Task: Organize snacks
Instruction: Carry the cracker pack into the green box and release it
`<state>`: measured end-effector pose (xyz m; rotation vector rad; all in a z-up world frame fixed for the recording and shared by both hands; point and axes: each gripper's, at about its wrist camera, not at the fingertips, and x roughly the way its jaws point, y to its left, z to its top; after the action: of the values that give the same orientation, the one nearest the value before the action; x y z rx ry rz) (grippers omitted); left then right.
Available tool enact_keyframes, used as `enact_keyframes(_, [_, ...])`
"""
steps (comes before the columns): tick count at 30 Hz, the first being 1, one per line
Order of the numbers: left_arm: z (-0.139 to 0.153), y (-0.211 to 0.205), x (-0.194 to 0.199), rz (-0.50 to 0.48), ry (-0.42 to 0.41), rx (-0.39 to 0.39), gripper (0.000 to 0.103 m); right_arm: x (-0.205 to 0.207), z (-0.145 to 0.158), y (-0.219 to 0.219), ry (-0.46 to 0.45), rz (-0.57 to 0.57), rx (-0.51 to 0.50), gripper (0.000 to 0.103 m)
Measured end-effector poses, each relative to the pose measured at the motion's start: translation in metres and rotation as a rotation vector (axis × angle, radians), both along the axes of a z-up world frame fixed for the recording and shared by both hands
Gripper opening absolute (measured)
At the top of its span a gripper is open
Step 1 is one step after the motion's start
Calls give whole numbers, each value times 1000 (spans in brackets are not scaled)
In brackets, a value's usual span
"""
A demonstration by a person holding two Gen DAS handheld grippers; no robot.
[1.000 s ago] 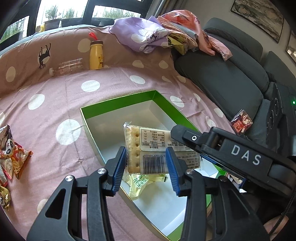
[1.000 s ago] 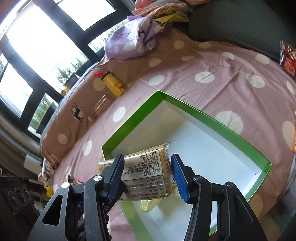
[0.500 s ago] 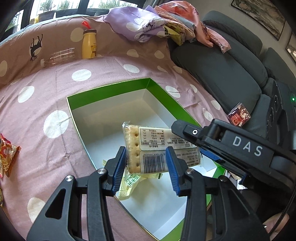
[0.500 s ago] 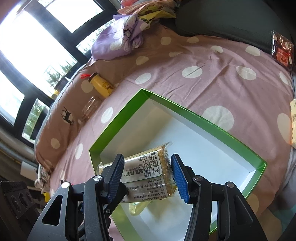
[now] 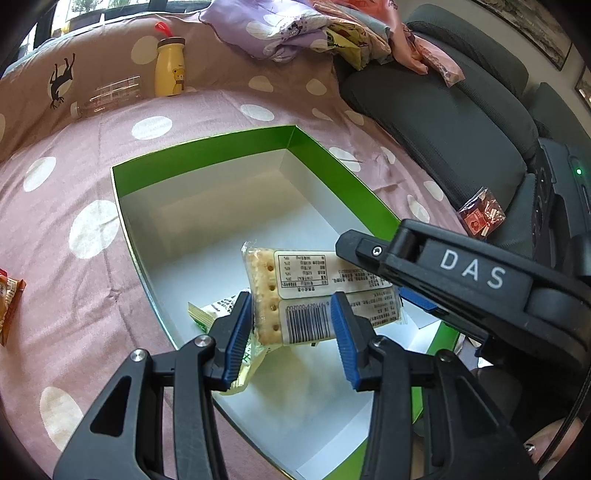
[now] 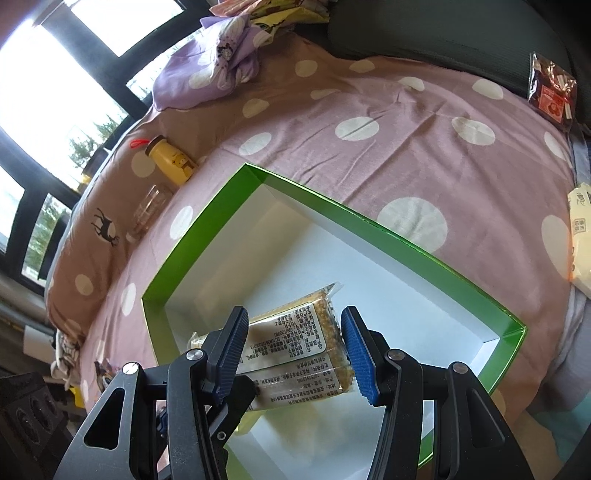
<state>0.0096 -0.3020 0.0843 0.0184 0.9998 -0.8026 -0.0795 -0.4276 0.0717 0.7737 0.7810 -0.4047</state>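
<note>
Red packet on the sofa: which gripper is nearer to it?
Right. The right gripper, holding a grain bar, lies between the red packet and the left gripper, which holds a cracker pack farther from the sofa.

Clear-wrapped cracker pack point(image 5: 317, 299) above green-walled box point(image 5: 207, 158)

Dark grey sofa point(image 5: 450, 110); bright black-framed windows point(image 6: 48, 85); framed picture point(image 5: 535, 29) on wall.
</note>
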Motion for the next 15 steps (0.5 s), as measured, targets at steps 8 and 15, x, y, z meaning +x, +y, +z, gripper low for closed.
enact_keyframes(8, [-6,-2,0,-1,-1,7,42,1,-5,-5,22,-14,11,56])
enact_keyframes(15, [-6,-1,2,5,4,5,42,2,-6,-4,28,-20,9,56])
